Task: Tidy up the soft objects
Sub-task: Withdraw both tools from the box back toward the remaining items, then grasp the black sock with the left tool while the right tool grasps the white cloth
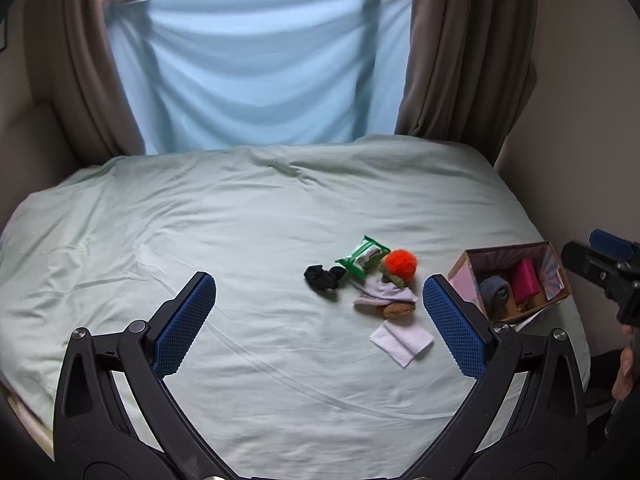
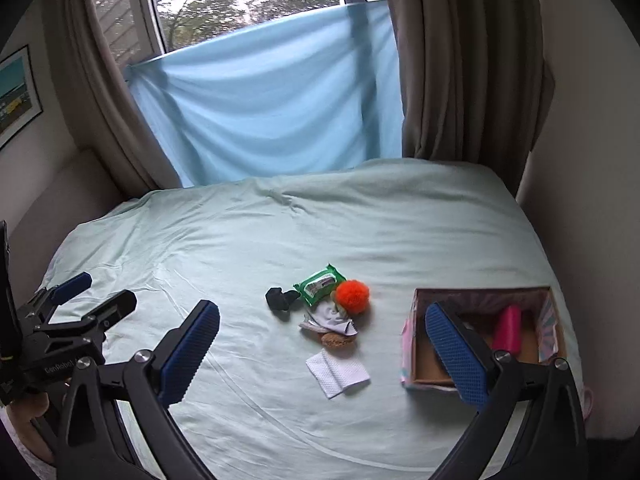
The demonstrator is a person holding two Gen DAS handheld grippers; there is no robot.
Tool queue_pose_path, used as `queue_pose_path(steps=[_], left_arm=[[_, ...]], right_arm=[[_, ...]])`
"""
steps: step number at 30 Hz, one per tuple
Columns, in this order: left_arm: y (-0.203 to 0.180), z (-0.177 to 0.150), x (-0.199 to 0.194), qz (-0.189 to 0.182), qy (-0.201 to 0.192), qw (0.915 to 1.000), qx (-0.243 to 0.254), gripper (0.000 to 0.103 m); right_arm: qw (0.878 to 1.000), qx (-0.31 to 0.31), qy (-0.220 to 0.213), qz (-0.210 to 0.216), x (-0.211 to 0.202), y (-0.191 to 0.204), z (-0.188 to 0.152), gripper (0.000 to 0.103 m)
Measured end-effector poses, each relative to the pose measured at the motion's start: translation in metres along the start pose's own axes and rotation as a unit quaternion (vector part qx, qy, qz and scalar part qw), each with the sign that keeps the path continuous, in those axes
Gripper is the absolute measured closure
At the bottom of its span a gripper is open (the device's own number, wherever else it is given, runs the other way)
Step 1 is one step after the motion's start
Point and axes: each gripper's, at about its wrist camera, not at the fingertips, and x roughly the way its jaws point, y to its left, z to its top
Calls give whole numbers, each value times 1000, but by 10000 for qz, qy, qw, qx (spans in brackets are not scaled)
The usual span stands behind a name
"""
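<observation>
A small heap lies mid-bed: a green wipes pack (image 1: 363, 257) (image 2: 319, 284), an orange pompom (image 1: 401, 262) (image 2: 352, 297), a black sock (image 1: 324, 274) (image 2: 281, 299), a pale grey cloth (image 1: 385, 292) (image 2: 330, 319) over a brown soft piece (image 1: 398, 309) (image 2: 337, 340), and a folded white cloth (image 1: 401, 339) (image 2: 338, 373). To the right stands an open cardboard box (image 1: 460, 267) (image 2: 416, 320) holding a pink item (image 1: 525, 280) (image 2: 507, 328) and a blue-grey sock (image 1: 495, 290). My left gripper (image 1: 318, 324) (image 2: 76, 300) hangs open before the heap, empty. My right gripper (image 2: 324, 354) (image 1: 604, 254) is open, its right finger in front of the box.
The pale green bedsheet (image 1: 200, 220) (image 2: 224, 240) covers the whole bed, wrinkled. A light blue sheet (image 1: 256, 72) hangs across the window between brown curtains (image 1: 460, 48). A wall runs along the bed's right side, and a hand (image 1: 624, 372) holds the right gripper.
</observation>
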Motion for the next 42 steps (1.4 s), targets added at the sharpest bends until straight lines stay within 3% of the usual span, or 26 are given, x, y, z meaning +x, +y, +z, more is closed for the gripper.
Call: queue_pose_path(steps=[6, 12, 23, 28, 37, 42], left_arm=[[21, -5, 52, -196, 261, 9994, 64, 0], [27, -17, 125, -307, 508, 9980, 232, 0], [20, -45, 276, -480, 1030, 9911, 694, 1], [12, -55, 336, -593, 1262, 9868, 823, 7], [0, -82, 408, -688, 1425, 9827, 959, 11], [-4, -91, 434, -672, 1501, 9814, 990, 21]], right_arm=[[9982, 483, 198, -288, 39, 14, -22, 0], [9962, 544, 422, -541, 96, 22, -52, 0], [9901, 782, 850, -803, 218, 3, -115, 0], [9852, 848, 1112, -990, 261, -5, -142, 0], [9779, 958, 1463, -1149, 312, -19, -178, 1], [9777, 769, 1553, -1186, 327, -24, -188, 10]])
